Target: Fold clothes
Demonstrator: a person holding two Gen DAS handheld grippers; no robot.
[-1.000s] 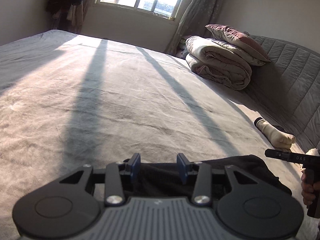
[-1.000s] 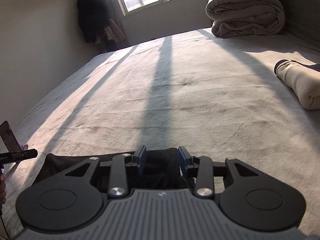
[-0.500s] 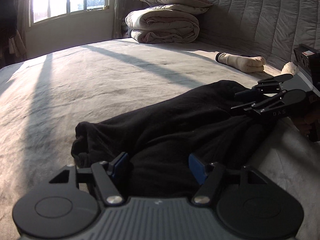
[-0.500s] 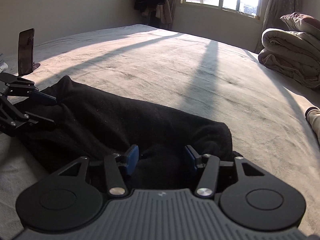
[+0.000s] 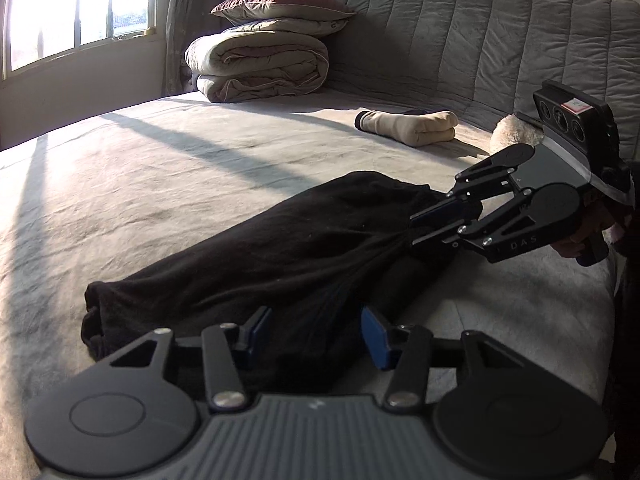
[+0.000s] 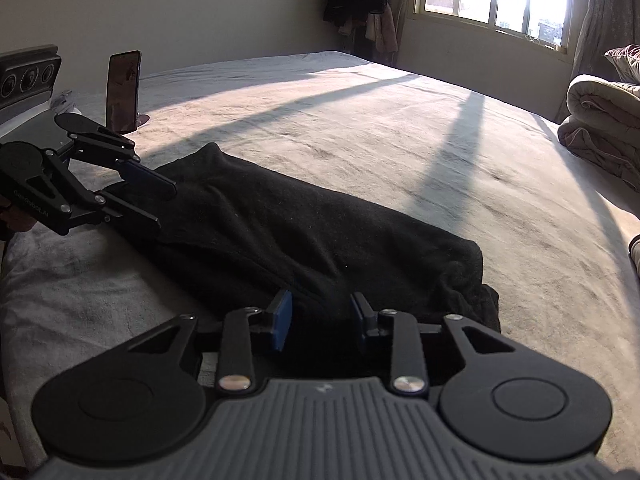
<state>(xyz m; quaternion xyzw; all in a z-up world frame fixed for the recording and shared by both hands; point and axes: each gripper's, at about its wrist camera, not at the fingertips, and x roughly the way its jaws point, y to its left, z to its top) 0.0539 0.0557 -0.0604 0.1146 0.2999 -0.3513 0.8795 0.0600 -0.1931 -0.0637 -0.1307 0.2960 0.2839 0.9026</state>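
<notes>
A long black garment [image 5: 280,248] [image 6: 300,232] lies bunched lengthwise on the grey bed [image 5: 160,168], near its front edge. My left gripper [image 5: 316,328] stands open around one end, with cloth between its blue pads; the right wrist view shows it from the side [image 6: 166,208], fingers apart over that end. My right gripper [image 6: 320,316] has its pads pressed into the other end. In the left wrist view the right gripper [image 5: 413,231] pinches the fabric, and folds run taut toward it. A hand [image 5: 576,240] holds its handle.
A folded quilt [image 5: 260,68] with a pillow [image 5: 280,2] on top sits by the padded headboard [image 5: 480,40]. A rolled beige garment [image 5: 408,128] and a white fluffy item [image 5: 514,132] lie nearby. A phone on a stand [image 6: 122,92] stands at the bed's left corner. The bed edge [image 5: 600,280] is close.
Both grippers swung from facing across the bed to facing each other along the garment. Their fingers spread half a second ago; the right pair has since narrowed onto the cloth.
</notes>
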